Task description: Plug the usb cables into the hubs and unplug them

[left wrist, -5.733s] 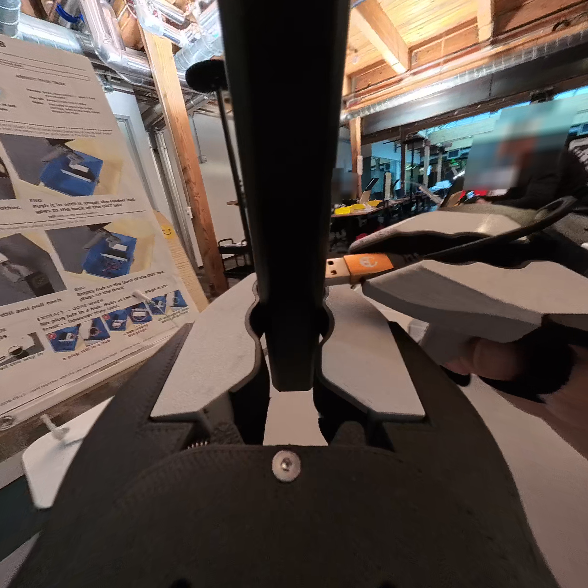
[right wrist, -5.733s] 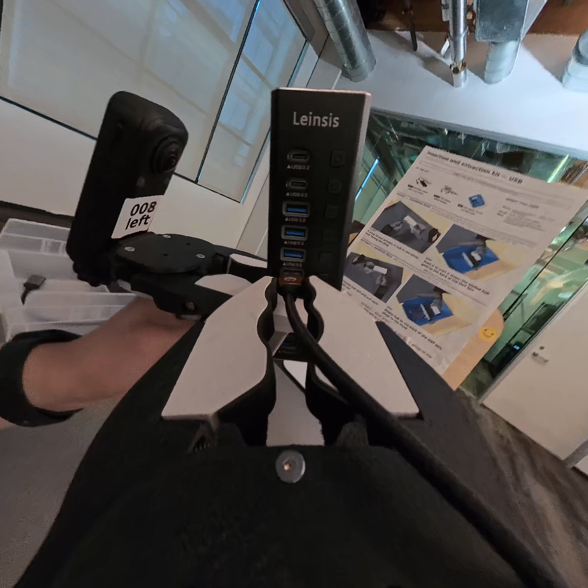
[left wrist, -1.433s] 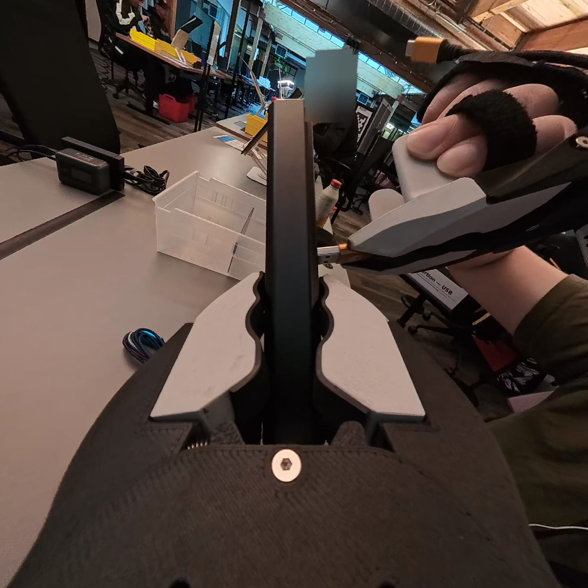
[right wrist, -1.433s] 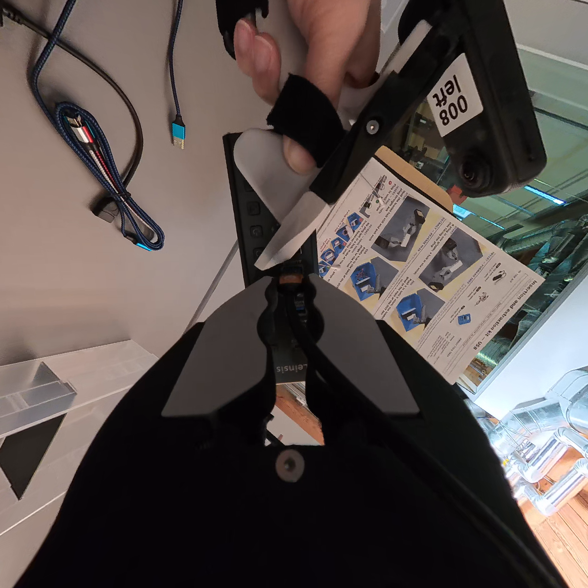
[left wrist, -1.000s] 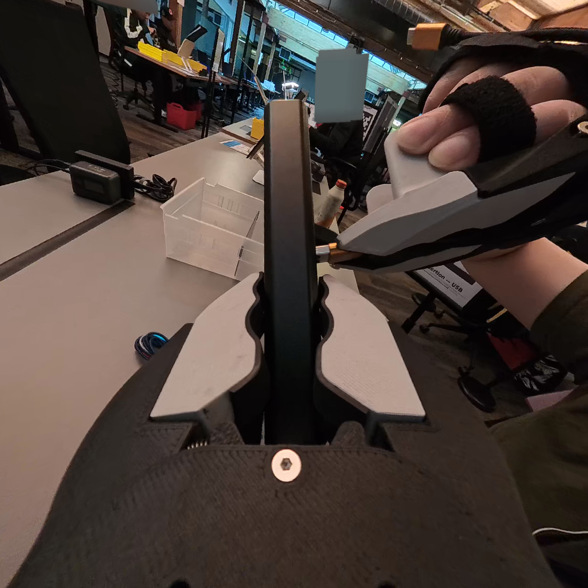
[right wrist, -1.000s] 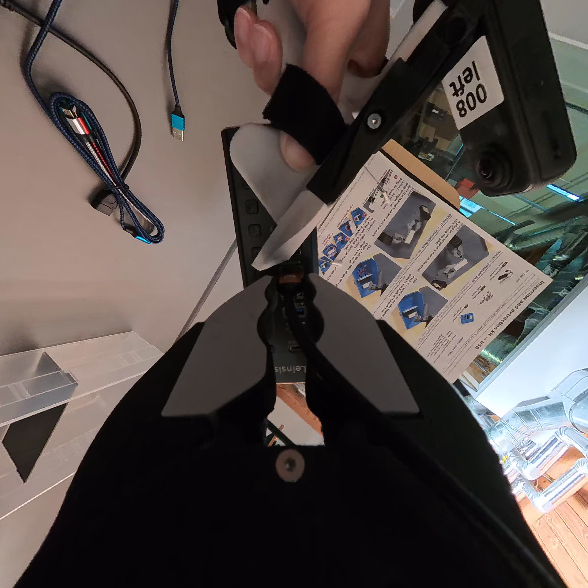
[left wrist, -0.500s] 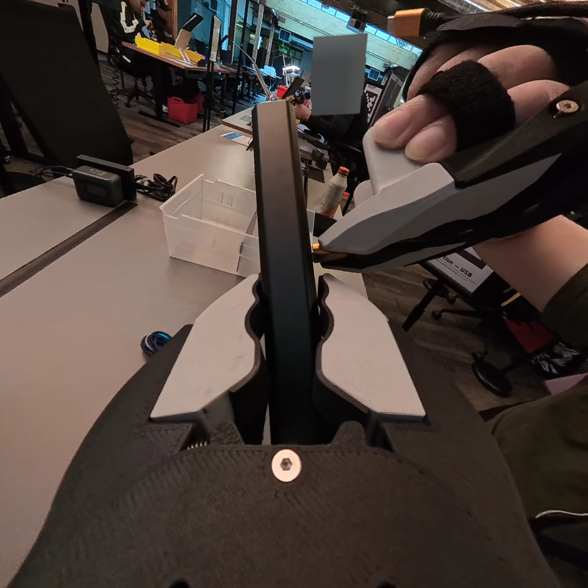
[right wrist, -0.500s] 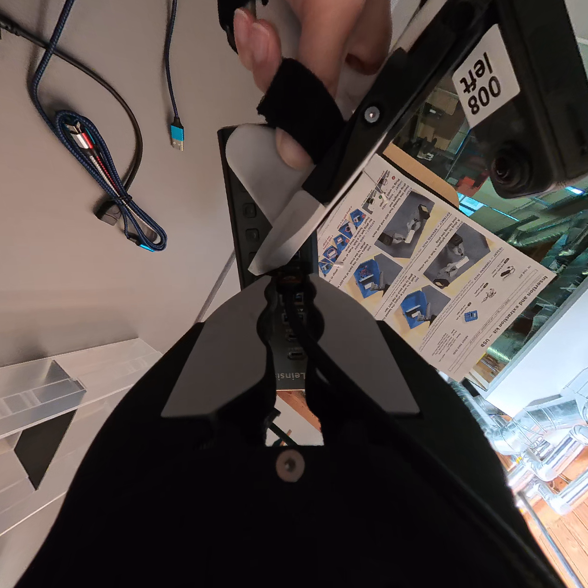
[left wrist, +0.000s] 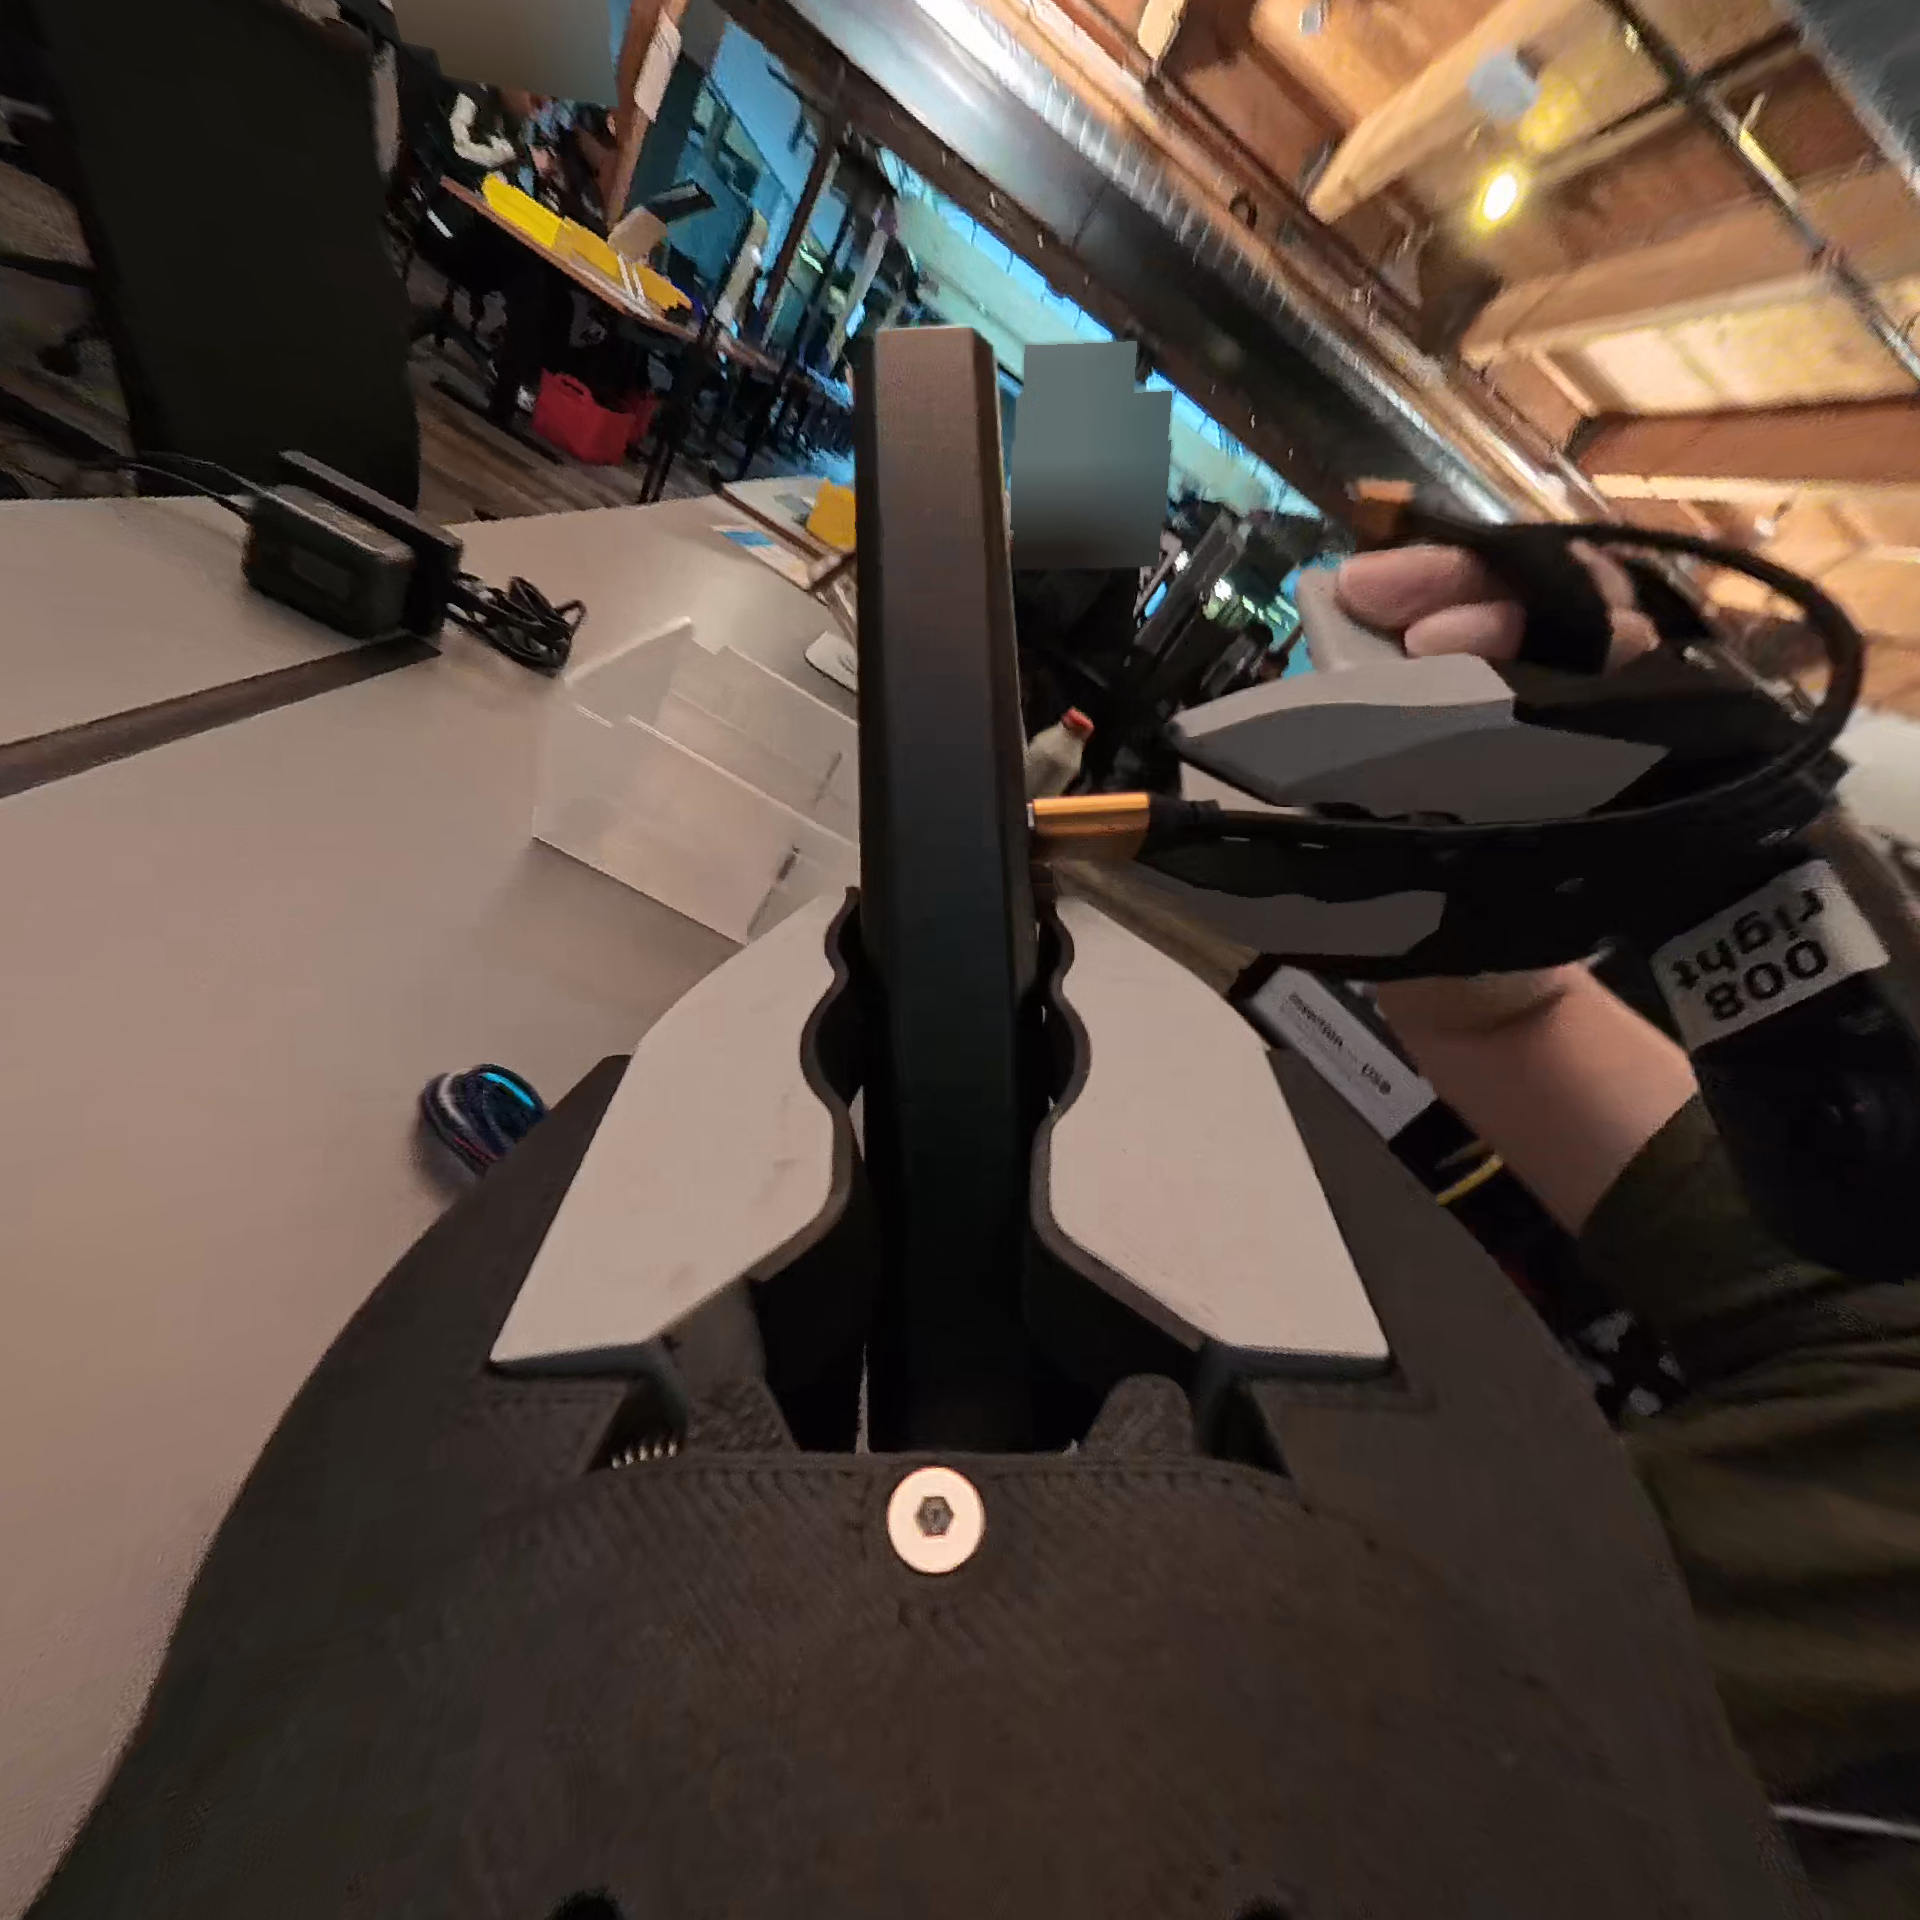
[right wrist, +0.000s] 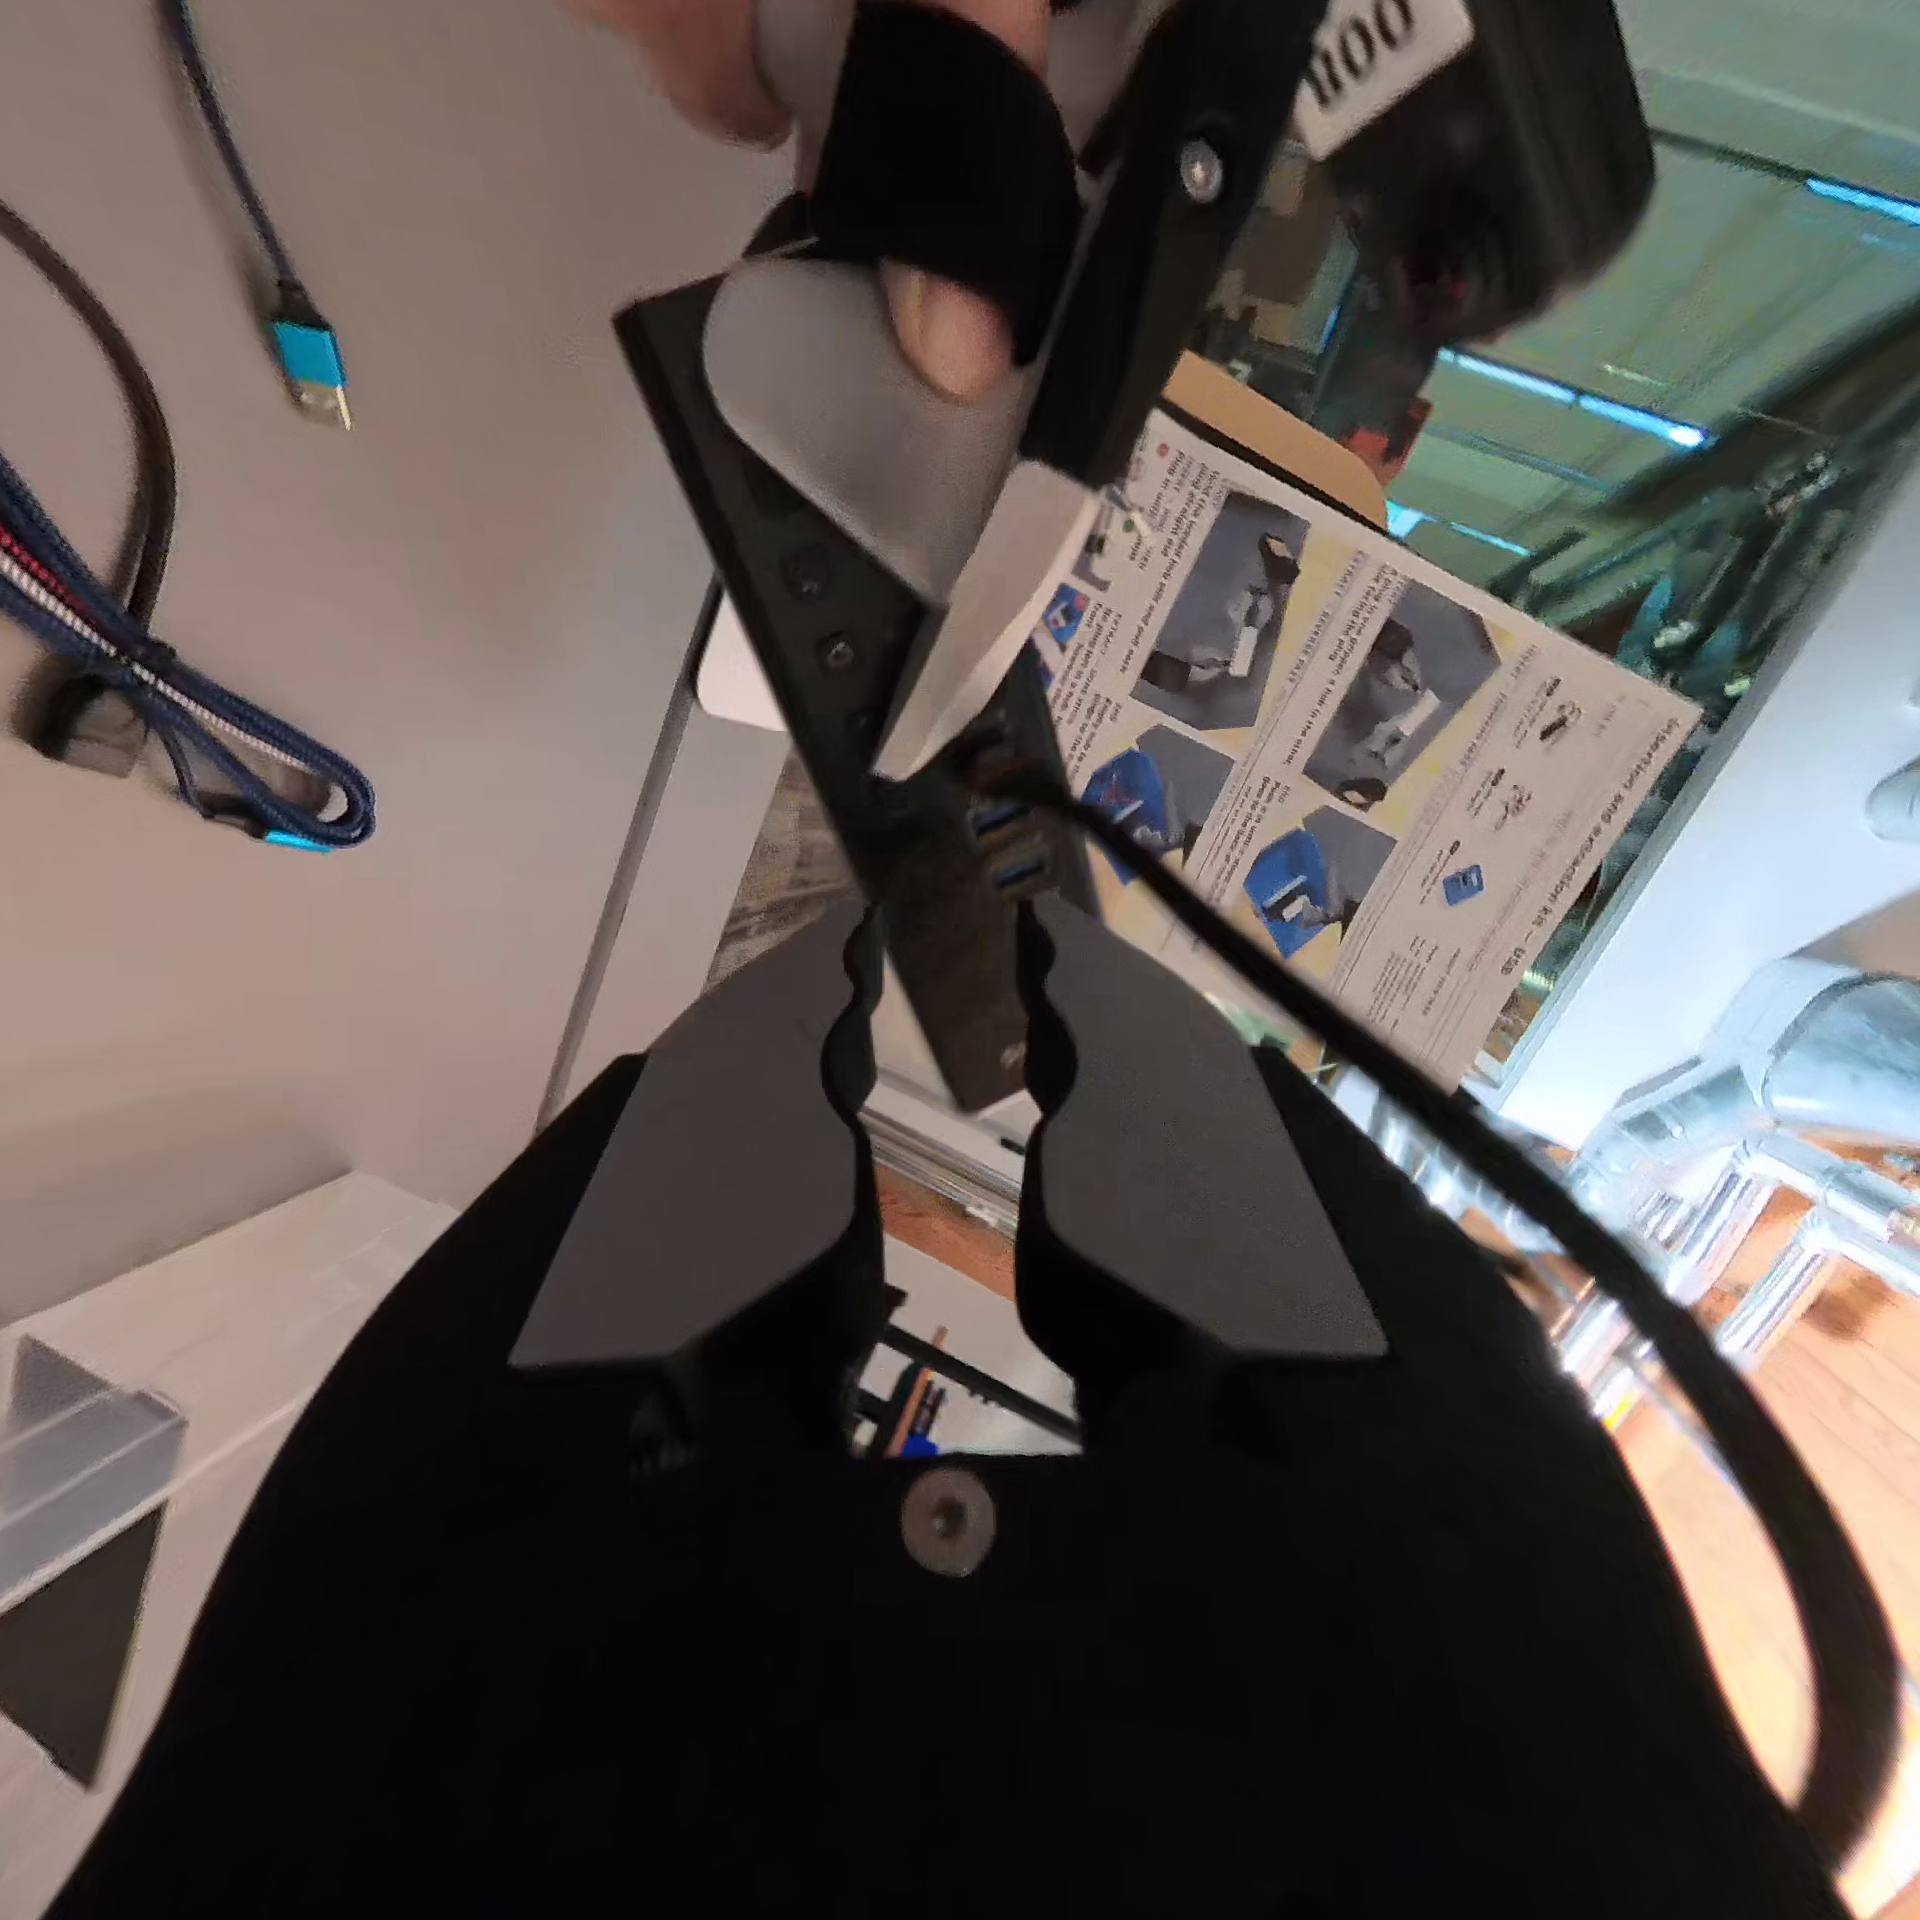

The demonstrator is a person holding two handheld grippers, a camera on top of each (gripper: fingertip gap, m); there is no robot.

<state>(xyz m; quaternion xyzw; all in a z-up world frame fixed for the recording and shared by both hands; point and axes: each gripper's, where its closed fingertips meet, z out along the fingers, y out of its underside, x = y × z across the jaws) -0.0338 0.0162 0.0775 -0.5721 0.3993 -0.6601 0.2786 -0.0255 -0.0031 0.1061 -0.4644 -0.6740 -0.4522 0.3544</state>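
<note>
My left gripper (left wrist: pixel 945 914) is shut on a black USB hub (left wrist: pixel 930 623) and holds it upright above the grey table (left wrist: pixel 208 935). An orange USB plug (left wrist: pixel 1091 826) sits in a port on the hub's right face, with its black cable (left wrist: pixel 1662 800) looping to the right. My right gripper (right wrist: pixel 951 935) is open, with its fingers (left wrist: pixel 1340 727) standing apart just behind the plug and not touching it. In the right wrist view the hub (right wrist: pixel 810 582) shows beyond my open fingers, the cable (right wrist: pixel 1351 1039) runs off to the right, and a left finger (right wrist: pixel 935 644) lies across the hub.
A clear plastic bin (left wrist: pixel 675 790) stands on the table behind the hub, with a black power brick (left wrist: pixel 332 561) further left. A coiled blue cable (left wrist: pixel 483 1107) lies near my left finger. A blue-tipped loose plug (right wrist: pixel 307 364), a braided cable bundle (right wrist: pixel 208 748) and an instruction sheet (right wrist: pixel 1351 727) also show. Tip to tip, the grippers are about 4 centimeters apart.
My right gripper pushed the orange plug into the hub, then opened and drew back a little. The plug stays in the port. The left gripper still holds the hub.
</note>
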